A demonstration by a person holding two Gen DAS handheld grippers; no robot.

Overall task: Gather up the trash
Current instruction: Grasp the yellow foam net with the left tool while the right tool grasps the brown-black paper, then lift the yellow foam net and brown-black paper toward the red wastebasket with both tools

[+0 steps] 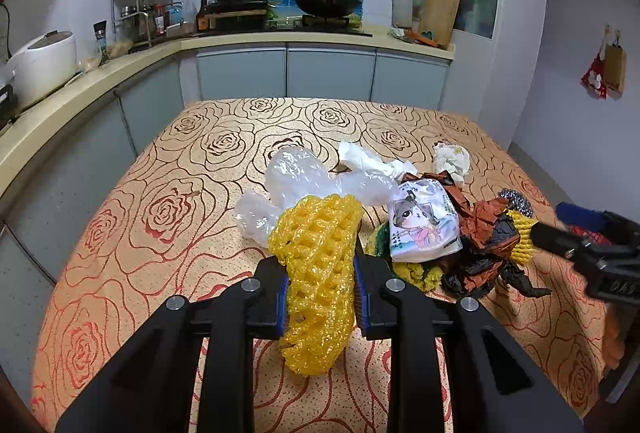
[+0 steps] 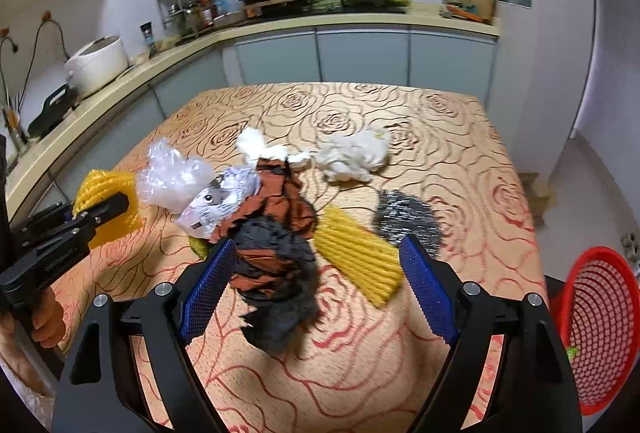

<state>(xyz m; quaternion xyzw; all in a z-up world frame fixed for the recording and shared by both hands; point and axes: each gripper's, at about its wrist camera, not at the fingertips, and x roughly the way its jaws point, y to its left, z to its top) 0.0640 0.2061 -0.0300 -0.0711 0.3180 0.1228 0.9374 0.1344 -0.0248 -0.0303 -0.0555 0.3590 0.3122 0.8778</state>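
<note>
Far tabletop [image 1: 224, 161] bare; trash pile [image 2: 276, 217] crowds near edge.

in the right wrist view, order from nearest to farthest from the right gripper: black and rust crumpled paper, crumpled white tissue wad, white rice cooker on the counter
From the right gripper:
1. Black and rust crumpled paper, lying between the open blue pads, toward the left one.
2. Crumpled white tissue wad, further up the rose-patterned tablecloth, slightly right of centre.
3. White rice cooker, on the counter, far left.
</note>
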